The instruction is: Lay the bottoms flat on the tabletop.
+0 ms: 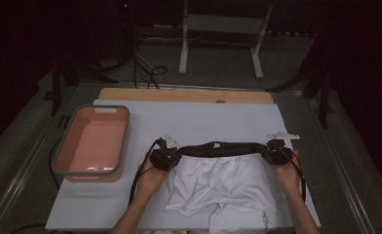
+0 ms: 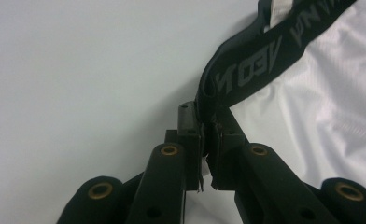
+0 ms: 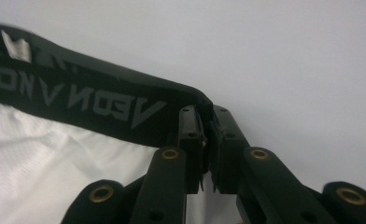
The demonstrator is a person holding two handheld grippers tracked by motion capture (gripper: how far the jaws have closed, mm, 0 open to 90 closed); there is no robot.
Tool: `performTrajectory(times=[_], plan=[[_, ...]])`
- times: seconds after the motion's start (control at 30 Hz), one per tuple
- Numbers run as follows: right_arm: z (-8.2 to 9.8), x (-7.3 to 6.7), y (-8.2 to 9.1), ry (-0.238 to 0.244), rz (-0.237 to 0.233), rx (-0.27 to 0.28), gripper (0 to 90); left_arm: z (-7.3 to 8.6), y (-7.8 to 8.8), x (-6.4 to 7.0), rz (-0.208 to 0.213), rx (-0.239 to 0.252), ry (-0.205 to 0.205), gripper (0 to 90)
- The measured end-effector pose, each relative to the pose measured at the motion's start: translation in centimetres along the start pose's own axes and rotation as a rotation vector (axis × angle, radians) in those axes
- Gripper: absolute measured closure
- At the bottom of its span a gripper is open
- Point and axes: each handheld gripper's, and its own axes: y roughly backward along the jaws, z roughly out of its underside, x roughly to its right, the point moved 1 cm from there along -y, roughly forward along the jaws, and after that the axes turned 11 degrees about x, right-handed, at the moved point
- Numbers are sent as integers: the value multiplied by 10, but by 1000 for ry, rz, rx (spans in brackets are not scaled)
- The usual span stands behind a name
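One pair of white fabric shorts with a black elastic waistband (image 1: 223,181) lay at lower centre of the pale bench (image 1: 203,117); one pink plastic tub (image 1: 92,142) stood at left. Two forearms reached up from the bottom edge. The left gripper (image 1: 165,157) and right gripper (image 1: 276,152) had their jaws clamped on opposite waistband ends.

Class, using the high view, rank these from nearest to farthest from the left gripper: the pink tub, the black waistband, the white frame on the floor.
1. Waistband: pinched in the left gripper.
2. Tub: to its left on the table.
3. Frame: on the floor beyond the table's far edge.
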Motion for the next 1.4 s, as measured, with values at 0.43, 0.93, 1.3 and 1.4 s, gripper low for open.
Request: performTrajectory(times=[0.43,0.93,1.3,1.4], plan=[[-36,-4,13,42,61,110,852,-30,11,-18,-39,100,57,856],[-49,-6,3,31,53,124,853,-40,5,-27,-32,123,112,856],[-51,-5,-3,3,40,129,853,-45,0,-33,-20,133,143,856],[-52,-4,-4,-16,31,136,853,-48,0,-36,-17,142,158,856]])
